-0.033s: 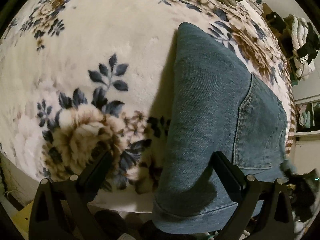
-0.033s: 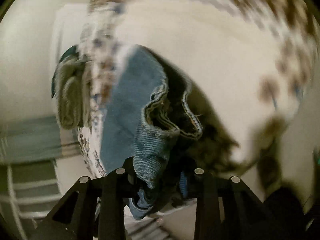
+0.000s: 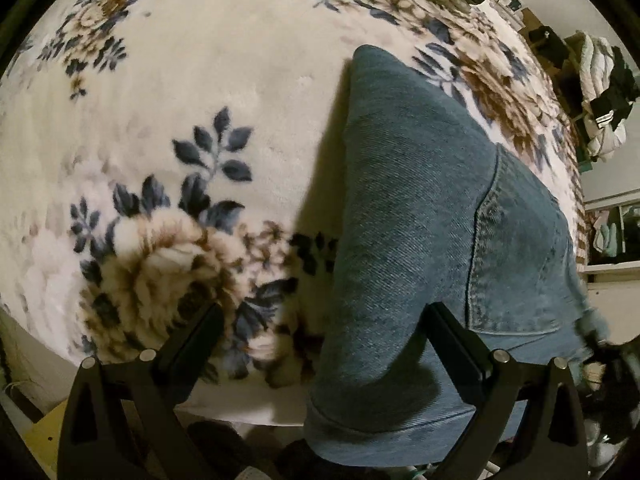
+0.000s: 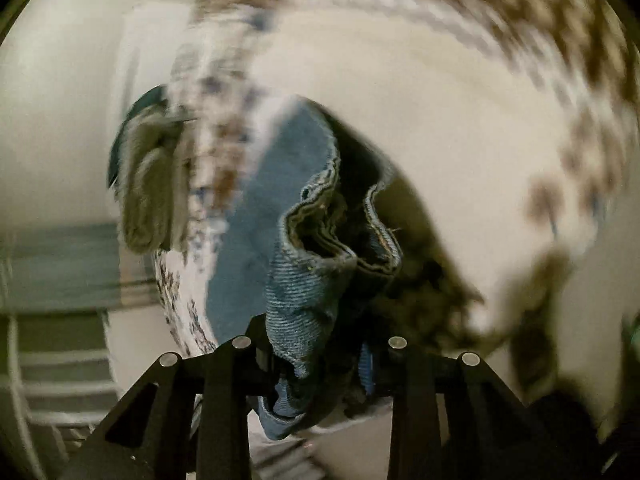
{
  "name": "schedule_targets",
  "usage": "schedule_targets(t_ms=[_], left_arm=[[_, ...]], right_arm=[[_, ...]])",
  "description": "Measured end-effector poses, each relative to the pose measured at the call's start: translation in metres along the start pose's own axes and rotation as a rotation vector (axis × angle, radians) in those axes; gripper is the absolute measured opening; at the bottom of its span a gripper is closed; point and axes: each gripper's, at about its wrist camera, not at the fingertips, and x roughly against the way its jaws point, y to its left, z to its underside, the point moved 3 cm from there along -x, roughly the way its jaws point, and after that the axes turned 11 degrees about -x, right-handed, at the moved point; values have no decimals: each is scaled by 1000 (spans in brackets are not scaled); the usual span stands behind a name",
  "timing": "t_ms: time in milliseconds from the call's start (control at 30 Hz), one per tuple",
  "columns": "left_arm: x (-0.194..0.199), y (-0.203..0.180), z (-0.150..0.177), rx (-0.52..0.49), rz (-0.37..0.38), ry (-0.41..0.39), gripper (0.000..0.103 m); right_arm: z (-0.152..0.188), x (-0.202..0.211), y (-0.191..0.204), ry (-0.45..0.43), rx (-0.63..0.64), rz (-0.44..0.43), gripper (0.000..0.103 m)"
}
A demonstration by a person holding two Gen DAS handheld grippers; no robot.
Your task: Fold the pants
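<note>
Blue denim pants lie on a floral blanket, back pocket up, the waistband hanging over the near bed edge. My left gripper is open, its right finger over the denim and its left finger over the blanket. My right gripper is shut on a bunched hem of the pants and holds it lifted above the blanket. The right wrist view is blurred by motion.
The bed edge runs under my left gripper, with floor clutter below. Shelves and hanging clothes stand at the right. A folded greenish cloth lies near the bed's far edge in the right wrist view.
</note>
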Motion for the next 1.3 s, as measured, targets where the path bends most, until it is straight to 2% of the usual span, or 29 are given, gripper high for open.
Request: schedule_targets(t_ms=[67, 167, 233, 300, 333, 367, 433, 500, 533, 567, 600, 633, 700, 767, 833, 900, 1000, 1100, 1133, 1200, 1233, 1300], left_arm=[[1, -3, 0, -4, 16, -7, 103], [3, -8, -2, -12, 20, -12, 103], [2, -9, -3, -14, 17, -12, 103], [-1, -8, -3, -17, 18, -5, 103], [-3, -7, -2, -17, 19, 2, 103], [-5, -6, -2, -16, 18, 5, 103], [-5, -5, -1, -7, 33, 10, 103], [-2, -4, 0, 1, 57, 11, 103], [-1, -4, 0, 7, 70, 7, 103], [1, -6, -1, 19, 98, 2, 103], [3, -8, -2, 26, 111, -3, 103], [3, -11, -4, 29, 112, -8, 103], [3, -16, -10, 26, 110, -9, 103], [5, -18, -19, 35, 101, -19, 103], [13, -21, -32, 38, 105, -57, 103], [18, -21, -50, 36, 113, -82, 103], [13, -23, -80, 29, 134, -98, 103], [-4, -20, -109, -15, 51, -66, 103], [-11, -18, -116, -36, 16, -48, 103], [-24, -13, -123, -69, -45, -13, 103], [-31, -9, -124, -69, -51, 5, 103], [-41, -2, -125, -50, -37, 31, 103]], right_arm=[[-4, 11, 24, -35, 105, -8, 31], [-11, 14, 34, -58, 193, 2, 31], [-18, -4, 18, -46, 161, 70, 31], [-23, -29, -18, 25, 85, 164, 32], [-24, -38, -35, 69, 46, 188, 36], [-24, -44, -46, 99, 6, 200, 45], [-22, -40, -54, 110, -48, 159, 52], [-18, -30, -44, 106, -58, 88, 64], [-15, -26, -43, 104, -61, 67, 76], [-11, -25, -43, 107, -68, 59, 84], [-7, -24, -46, 113, -79, 68, 84], [-3, -28, -48, 126, -92, 81, 84], [5, -20, -49, 108, -80, 187, 84], [12, 3, -21, 35, 47, 215, 84], [15, 21, 12, -67, 180, 281, 84], [16, 28, 39, -115, 254, 286, 84], [5, 2, 61, -79, 285, 336, 84], [-8, -46, 81, -26, 320, 382, 83], [-12, -62, 85, -8, 334, 398, 77], [-13, -102, 93, 74, 377, 444, 53], [-14, -116, 93, 92, 395, 474, 37], [-12, -143, 98, 112, 469, 570, 36]])
